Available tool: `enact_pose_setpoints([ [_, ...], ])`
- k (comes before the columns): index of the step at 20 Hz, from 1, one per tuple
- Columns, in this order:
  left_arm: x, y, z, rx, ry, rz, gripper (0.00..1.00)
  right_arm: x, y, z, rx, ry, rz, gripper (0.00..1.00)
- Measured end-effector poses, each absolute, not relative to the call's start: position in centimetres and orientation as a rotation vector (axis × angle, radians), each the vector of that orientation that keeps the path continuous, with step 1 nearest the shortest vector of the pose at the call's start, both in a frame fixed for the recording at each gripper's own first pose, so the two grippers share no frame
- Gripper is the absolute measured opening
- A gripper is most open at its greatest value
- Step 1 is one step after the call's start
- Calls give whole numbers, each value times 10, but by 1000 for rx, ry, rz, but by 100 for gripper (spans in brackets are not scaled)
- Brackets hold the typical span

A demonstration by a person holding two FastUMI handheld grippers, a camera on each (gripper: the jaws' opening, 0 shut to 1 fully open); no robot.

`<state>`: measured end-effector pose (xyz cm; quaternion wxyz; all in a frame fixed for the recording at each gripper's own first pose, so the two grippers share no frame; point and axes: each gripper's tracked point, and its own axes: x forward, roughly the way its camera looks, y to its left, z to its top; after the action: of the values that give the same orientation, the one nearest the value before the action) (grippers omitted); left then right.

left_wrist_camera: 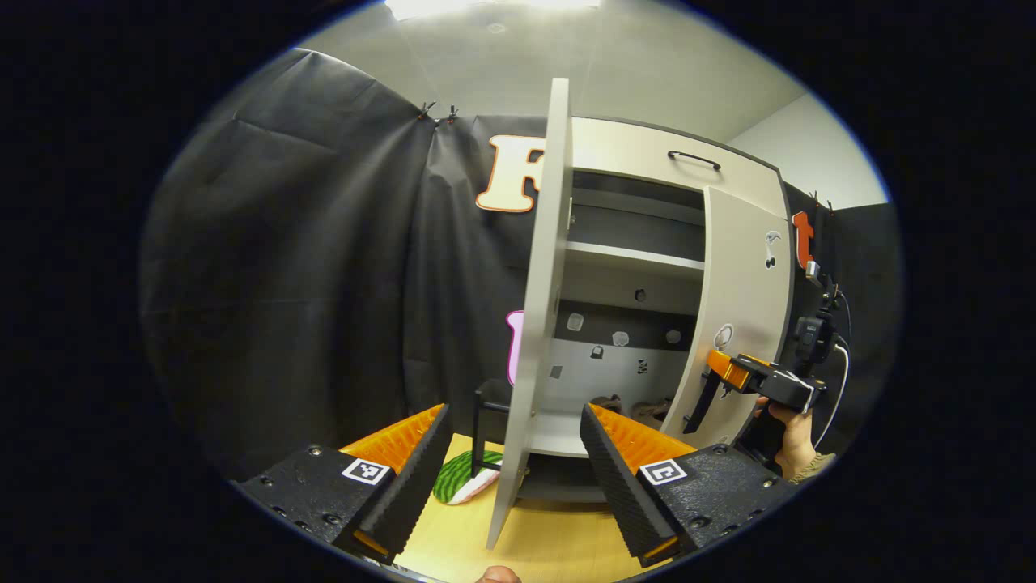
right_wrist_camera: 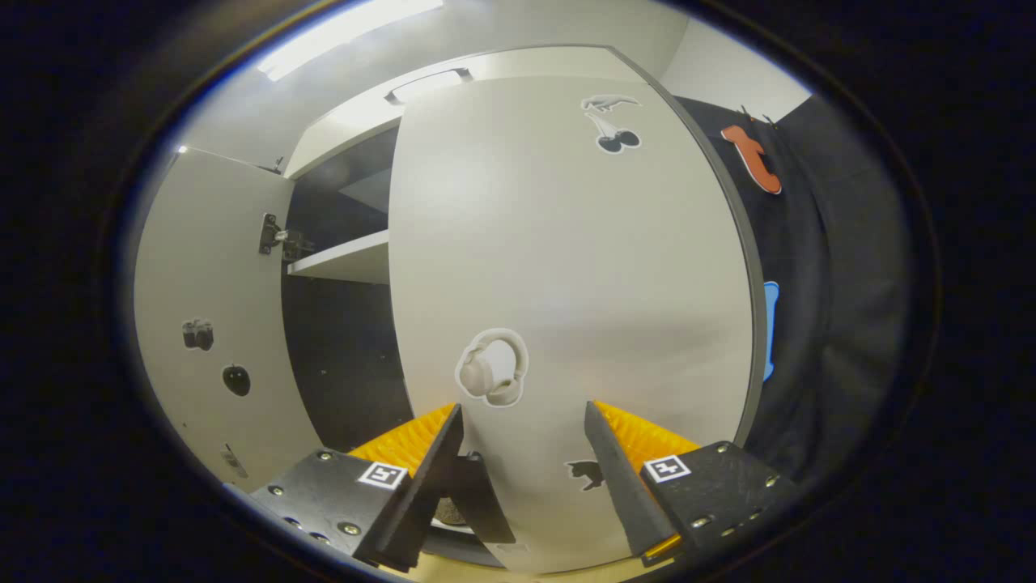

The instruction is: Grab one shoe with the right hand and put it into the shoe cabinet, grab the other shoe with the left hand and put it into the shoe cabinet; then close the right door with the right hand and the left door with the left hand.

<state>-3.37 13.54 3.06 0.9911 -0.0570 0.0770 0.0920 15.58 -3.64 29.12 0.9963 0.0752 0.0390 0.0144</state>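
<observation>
Nearest in the left gripper view, the left gripper point(left_wrist_camera: 515, 453) stands with its fingers wide apart and nothing between them, straddling the thin edge of the left door point(left_wrist_camera: 538, 324), which is swung out and seen edge-on. Under it lies the pale wooden surface point(left_wrist_camera: 550, 542), and near that door's foot sits a green and white striped thing point(left_wrist_camera: 465, 478) that I cannot tell apart further. Beyond the door the shoe cabinet point(left_wrist_camera: 647, 154) stands open on this side, with a shelf point(left_wrist_camera: 631, 256) across it and two shoes point(left_wrist_camera: 639, 407) low on its bottom board, small and dim. Farther right, a hand point(left_wrist_camera: 789, 433) holds the right gripper point(left_wrist_camera: 712, 389) close against the face of the right door point(left_wrist_camera: 740, 308); whether it touches the door is unclear.

From the right gripper view, that gripper point(right_wrist_camera: 522, 453) also has its fingers spread, empty, with the right door point(right_wrist_camera: 566, 283) just ahead, partly closed and carrying several stickers. Past its left edge show the dark inside, the shelf point(right_wrist_camera: 344, 259) and the left door's inner face point(right_wrist_camera: 210, 324) with its hinge point(right_wrist_camera: 279, 235).
</observation>
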Motion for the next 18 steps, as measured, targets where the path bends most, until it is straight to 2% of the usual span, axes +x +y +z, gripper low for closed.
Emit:
enact_pose_setpoints([
  [2, -38, 143, 28, -116, 161, 206, 93, 156, -36, 291, 150, 75, 20, 84],
  [11, -41, 170, 21, -121, 165, 244, 93, 164, -35, 290, 139, 68, -10, 84],
  [12, -39, 173, 20, -119, 161, 242, 93, 164, -35, 290, 138, 70, -10, 90],
  [18, -18, 197, 14, -123, 149, 214, 93, 136, -37, 309, 72, 15, -18, 91],
])
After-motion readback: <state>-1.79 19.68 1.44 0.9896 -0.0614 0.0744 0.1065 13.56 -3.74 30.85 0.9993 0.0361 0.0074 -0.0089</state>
